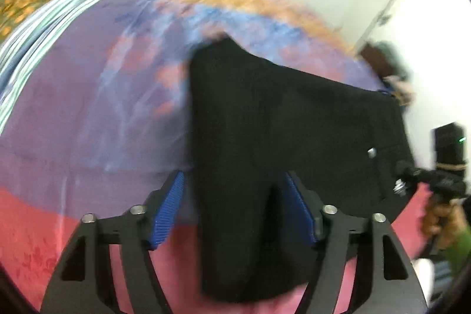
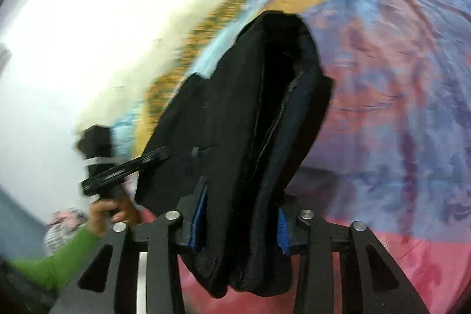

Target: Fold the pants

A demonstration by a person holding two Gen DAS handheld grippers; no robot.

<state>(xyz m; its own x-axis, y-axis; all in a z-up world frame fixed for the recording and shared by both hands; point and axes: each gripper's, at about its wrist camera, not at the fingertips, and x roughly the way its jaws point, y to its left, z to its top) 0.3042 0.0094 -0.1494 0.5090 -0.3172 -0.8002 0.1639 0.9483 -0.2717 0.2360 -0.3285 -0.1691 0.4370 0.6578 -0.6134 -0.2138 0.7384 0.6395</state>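
The black pants (image 1: 265, 131) hang in the air above the bed (image 1: 73, 108), held up between the two tools and apparently already doubled lengthwise, leg over leg. The left tongs (image 1: 232, 208) stand apart with the cloth draped between the blue pads; whether they pinch it I cannot tell. The right tongs (image 2: 238, 222) are clamped on the bunched waist end. I judge the crosswise folds and laying down remain. No brand, label or writing is readable.
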